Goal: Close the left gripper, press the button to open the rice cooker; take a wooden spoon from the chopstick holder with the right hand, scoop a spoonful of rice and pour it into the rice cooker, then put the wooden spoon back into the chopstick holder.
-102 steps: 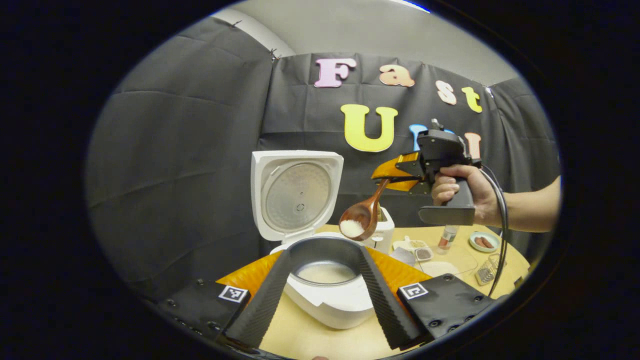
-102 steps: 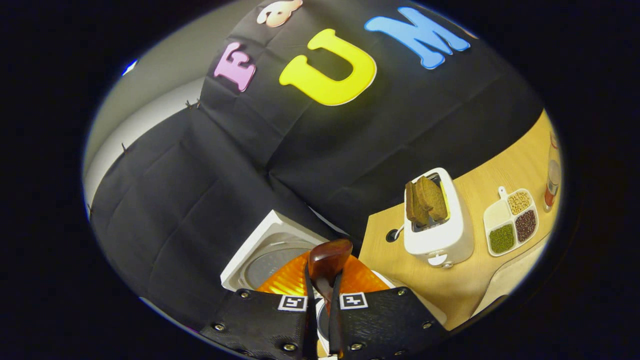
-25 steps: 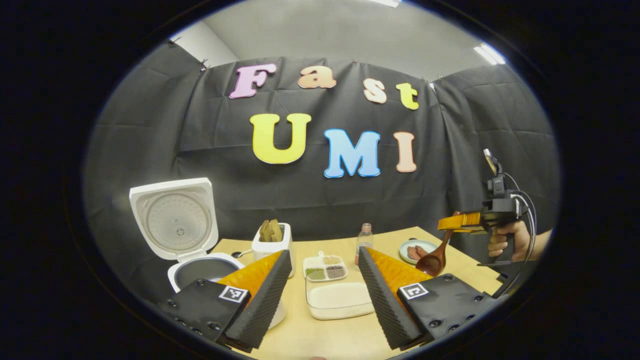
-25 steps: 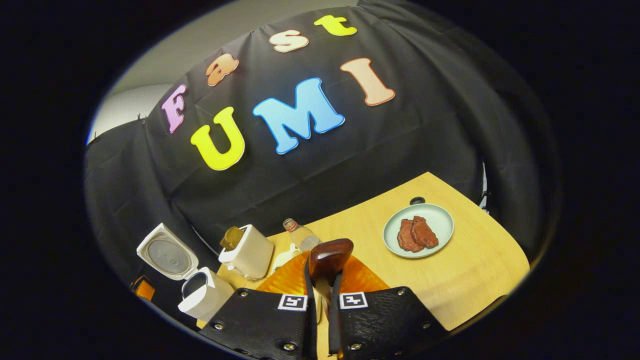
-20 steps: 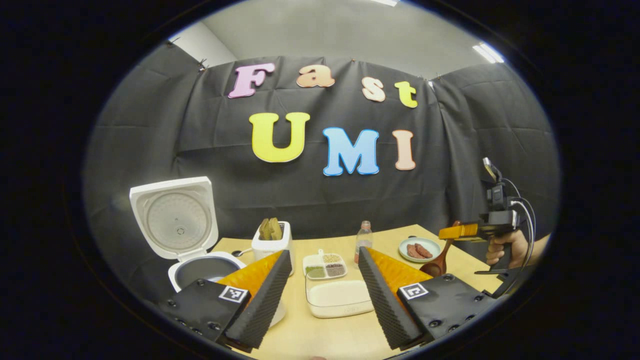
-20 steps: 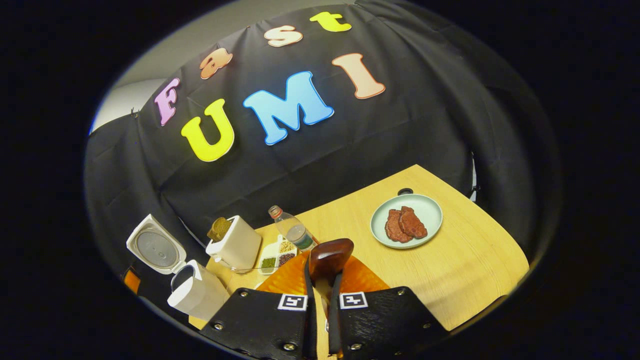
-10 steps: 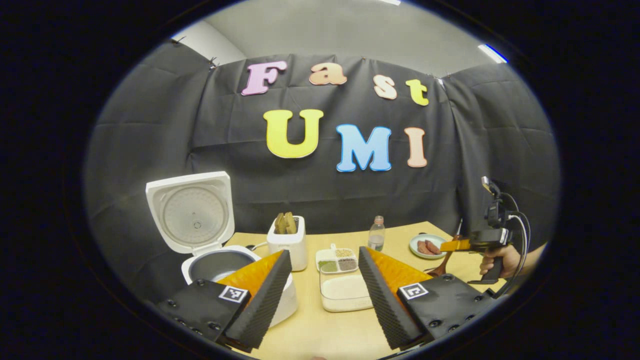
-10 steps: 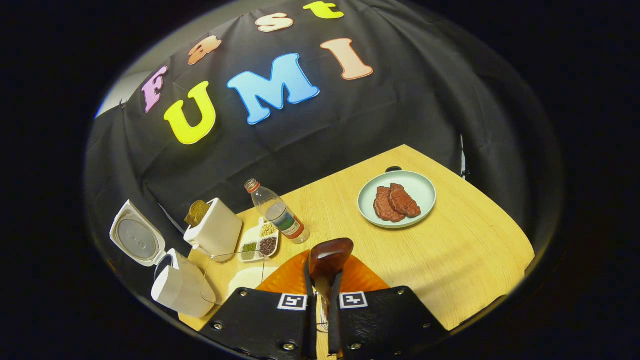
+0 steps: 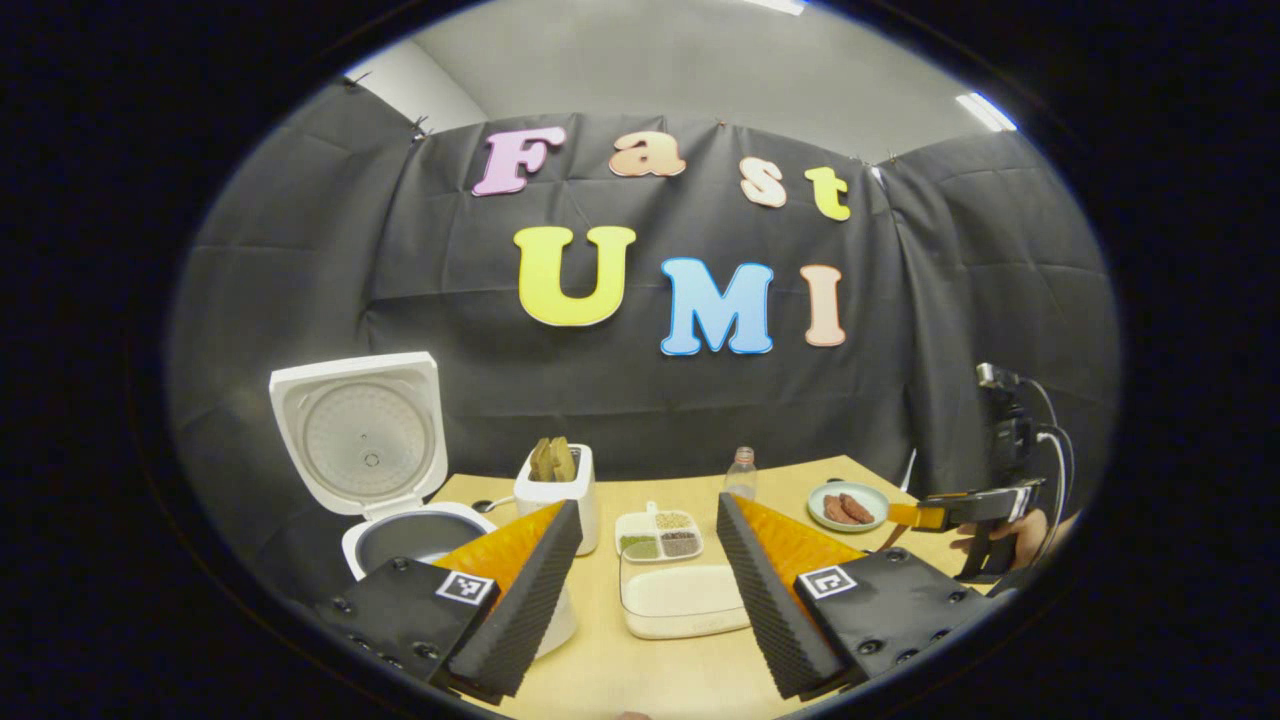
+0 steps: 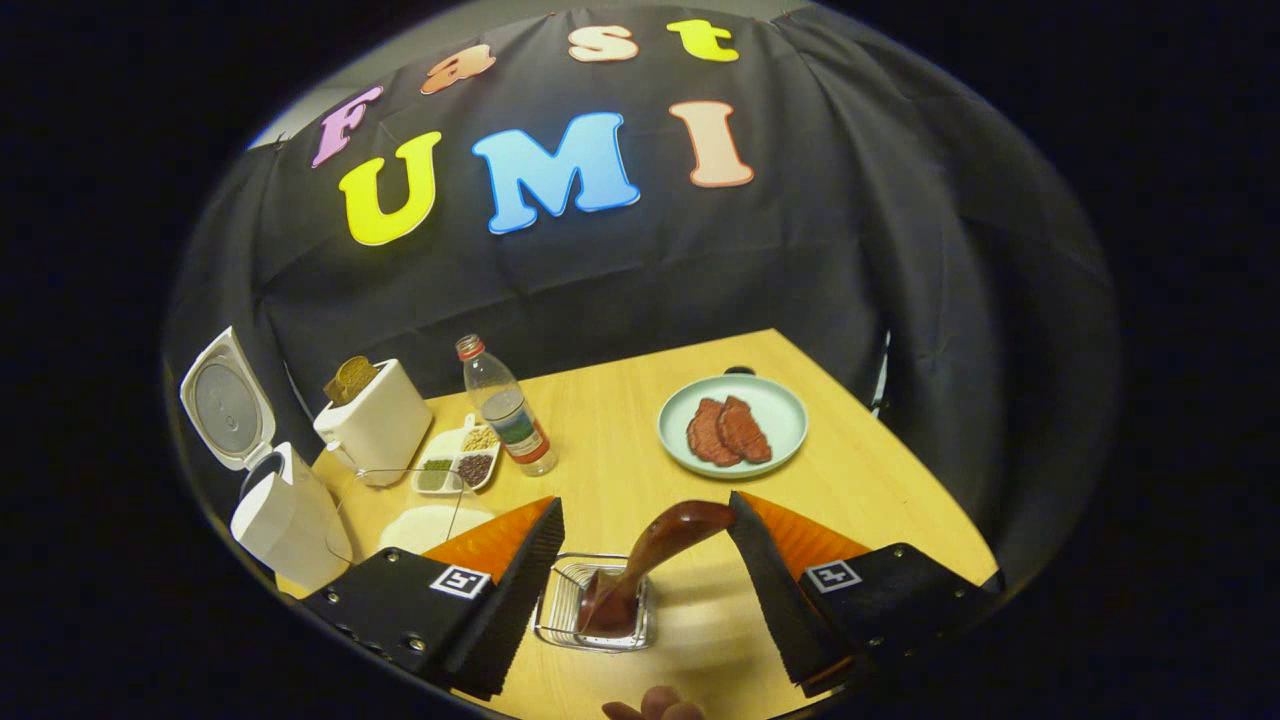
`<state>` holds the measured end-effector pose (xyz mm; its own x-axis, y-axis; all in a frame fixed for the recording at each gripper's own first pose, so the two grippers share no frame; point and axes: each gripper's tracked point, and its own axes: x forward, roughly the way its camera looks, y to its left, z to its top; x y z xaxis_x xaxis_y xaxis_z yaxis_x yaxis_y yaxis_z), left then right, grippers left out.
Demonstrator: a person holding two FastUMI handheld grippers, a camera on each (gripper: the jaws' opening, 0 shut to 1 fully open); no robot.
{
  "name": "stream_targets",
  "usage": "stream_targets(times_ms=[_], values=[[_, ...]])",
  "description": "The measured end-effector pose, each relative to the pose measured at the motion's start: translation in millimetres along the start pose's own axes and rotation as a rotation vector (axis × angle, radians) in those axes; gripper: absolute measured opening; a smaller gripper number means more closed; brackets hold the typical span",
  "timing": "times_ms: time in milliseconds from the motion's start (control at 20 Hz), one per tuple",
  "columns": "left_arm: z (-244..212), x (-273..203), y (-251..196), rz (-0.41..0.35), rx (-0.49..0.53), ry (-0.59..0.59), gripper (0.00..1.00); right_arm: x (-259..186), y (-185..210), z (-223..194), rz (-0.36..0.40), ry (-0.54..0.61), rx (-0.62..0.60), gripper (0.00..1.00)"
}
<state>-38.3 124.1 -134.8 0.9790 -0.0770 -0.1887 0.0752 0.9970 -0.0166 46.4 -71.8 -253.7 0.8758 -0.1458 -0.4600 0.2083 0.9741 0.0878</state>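
Note:
The wooden spoon (image 10: 640,565) stands bowl-down in the wire chopstick holder (image 10: 590,610), its handle leaning up and to the right. My right gripper (image 10: 645,505) is open around the handle, with both fingers clear of it. In the left gripper view that right gripper (image 9: 908,516) sits at the far right, held by a hand. The white rice cooker (image 9: 400,530) stands with its lid (image 9: 358,430) raised at the left, also seen as the cooker (image 10: 285,515) in the right gripper view. My left gripper (image 9: 648,505) hangs open and holds nothing. The shallow rice container (image 9: 680,595) lies ahead of it.
On the wooden table (image 10: 880,480) stand a white toaster (image 9: 558,485) with bread, a divided tray of beans (image 9: 658,535), a small bottle (image 10: 505,410) and a pale plate (image 10: 770,410) with meat. A fingertip (image 10: 650,708) shows at the bottom edge.
My right gripper carried the spoon from the cooker to the table's right end, lowered it into the holder, then opened and let go. The left gripper stayed open.

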Motion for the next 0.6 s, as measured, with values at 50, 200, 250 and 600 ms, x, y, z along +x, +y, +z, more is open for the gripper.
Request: stream_targets(times_ms=[50,200,250,600], values=[[3.7,2.5,-1.1,-0.001,-0.007,-0.008,0.99,-10.2,0.9,15.2,0.001,-0.041,-0.012,0.97],[10.7,10.6,3.7,0.011,-0.022,-0.017,0.95,-39.0,12.2,65.4,0.034,-0.175,-0.039,0.96],[13.2,14.2,6.9,0.017,-0.03,-0.017,0.95,-49.1,17.3,81.6,0.044,-0.211,-0.045,0.96],[51.0,21.8,51.3,0.088,-0.027,-0.061,0.92,-95.4,63.4,165.4,0.132,-0.387,-0.042,0.96]])
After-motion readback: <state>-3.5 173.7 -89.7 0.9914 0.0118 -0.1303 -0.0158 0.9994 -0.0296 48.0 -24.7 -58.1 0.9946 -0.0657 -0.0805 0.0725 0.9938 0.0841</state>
